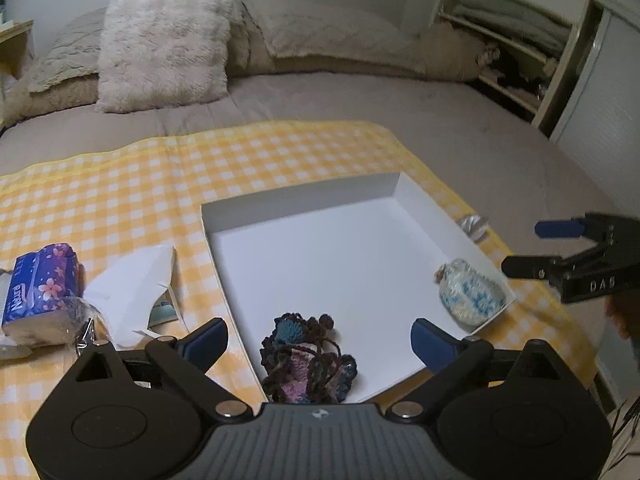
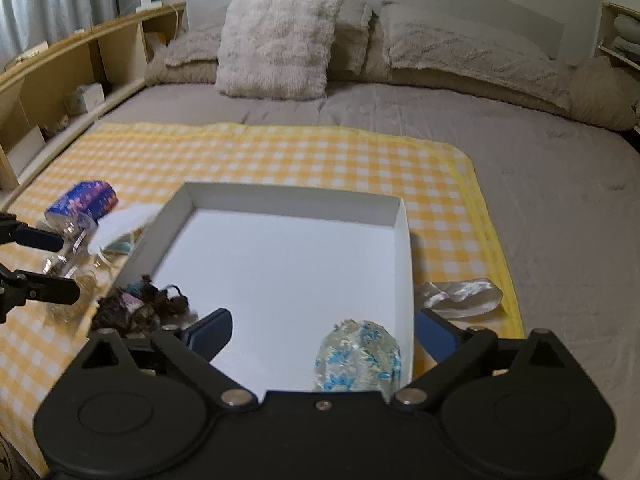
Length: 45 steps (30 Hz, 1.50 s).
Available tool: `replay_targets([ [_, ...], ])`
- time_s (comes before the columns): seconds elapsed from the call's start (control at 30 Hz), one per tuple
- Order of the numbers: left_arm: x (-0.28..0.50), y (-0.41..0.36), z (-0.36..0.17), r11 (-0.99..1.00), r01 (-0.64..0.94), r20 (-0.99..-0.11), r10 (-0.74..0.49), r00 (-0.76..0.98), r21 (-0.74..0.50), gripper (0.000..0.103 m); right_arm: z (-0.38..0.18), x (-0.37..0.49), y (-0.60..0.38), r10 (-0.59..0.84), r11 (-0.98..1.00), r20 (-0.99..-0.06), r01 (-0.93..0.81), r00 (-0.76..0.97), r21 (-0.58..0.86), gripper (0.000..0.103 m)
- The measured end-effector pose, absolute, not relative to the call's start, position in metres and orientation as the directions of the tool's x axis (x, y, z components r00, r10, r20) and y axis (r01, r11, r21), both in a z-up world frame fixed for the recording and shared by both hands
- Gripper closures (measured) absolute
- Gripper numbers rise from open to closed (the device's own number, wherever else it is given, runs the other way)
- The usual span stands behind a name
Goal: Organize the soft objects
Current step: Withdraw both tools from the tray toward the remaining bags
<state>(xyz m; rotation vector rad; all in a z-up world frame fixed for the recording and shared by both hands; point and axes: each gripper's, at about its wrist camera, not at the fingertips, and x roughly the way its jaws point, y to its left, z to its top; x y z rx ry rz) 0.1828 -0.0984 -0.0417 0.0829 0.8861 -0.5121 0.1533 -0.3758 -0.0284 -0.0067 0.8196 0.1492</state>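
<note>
Setting: bed [image 2: 520, 152], yellow checked cloth [image 2: 280, 152] spread on it, white box [image 1: 304, 204] on the cloth.
Left gripper [image 1: 318, 338]: jaws wide apart, nothing between the pads; hangs above the dark crochet piece [image 1: 308, 364], not touching it.
Right gripper [image 2: 324, 338]: jaws wide apart, empty; above the pale blue-flecked pouch [image 2: 360, 356].
In box, near left corner: dark crochet piece, lying against the left wall, partly draped at the rim in the right wrist view.
In box, near right corner: pouch, tucked against the right wall.
Rest of box: bare floor, plenty of room.
Outside, left of box: purple tissue pack [image 1: 40, 288], loose white tissue [image 1: 132, 280], crinkled clear wrap [image 1: 78, 312] just beside them.
Outside, right of box: silvery ribbon [image 2: 460, 294] on the cloth edge.
Done, by the look of it: two soft items placed and let go.
Left to do, likely: tissue pack, tissue, ribbon; wrap uncertain.
Progress: roughly under halfway.
Watch: crochet piece near the rim, could snag on a jaw.
</note>
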Motion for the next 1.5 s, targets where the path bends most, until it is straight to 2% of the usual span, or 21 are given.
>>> replay_targets([
  [0.1,0.178,-0.092,-0.036,0.884,0.438,-0.736,-0.404,0.543,-0.163,0.000,-0.025,0.147,-0.371,0.139,0.989,-0.694,-0.139,0.707,0.057,0.000],
  [0.57,0.164,-0.043,-0.010,0.943,0.304,-0.642,-0.319,0.697,-0.139,0.000,-0.004,0.143,-0.345,0.151,0.989,-0.594,-0.121,0.790,0.090,0.000],
  [1.5,0.153,0.076,0.003,0.997,0.058,-0.623,-0.083,0.778,-0.060,0.000,0.010,0.181,-0.204,0.322,0.943,-0.562,-0.310,0.762,0.119,0.000],
])
